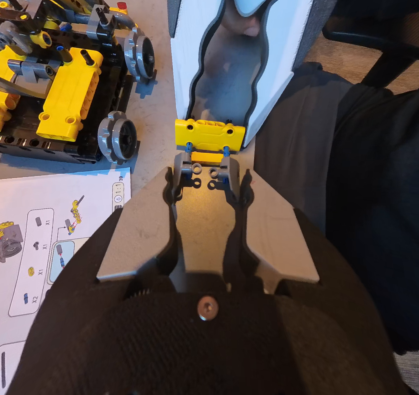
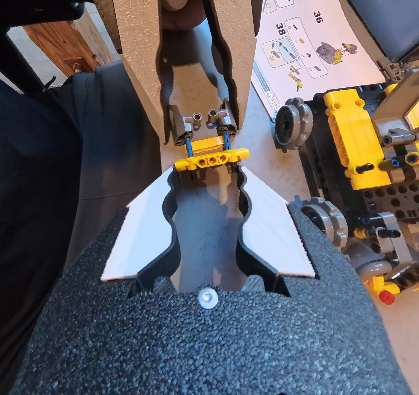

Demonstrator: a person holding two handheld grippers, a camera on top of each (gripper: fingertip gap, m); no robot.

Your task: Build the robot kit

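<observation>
Left tool (image 1: 207,187), grey-fingered: closed on two dark grey angled plastic connectors (image 1: 181,164), one against each finger. Right tool (image 2: 207,173), white-fingered: closed on the ends of a yellow plastic panel brick (image 1: 209,135). Two blue plastic pins (image 2: 188,146) join the brick to the connectors. The brick is held over the person-side edge of the worktop (image 1: 158,135), near a yellow-and-black brick vehicle model (image 1: 68,103). Left view shows the panel's broad face. Right view shows its three-holed edge and the pins' full length.

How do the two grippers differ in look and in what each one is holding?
The left gripper has sandy grey fingers on a smooth black body; the right gripper has white fingers on a rough, grainy dark body. The left gripper clamps the two grey connectors; the right gripper clamps the yellow panel. Both face each other, holding one small assembly joined by blue pins over the table.
</observation>
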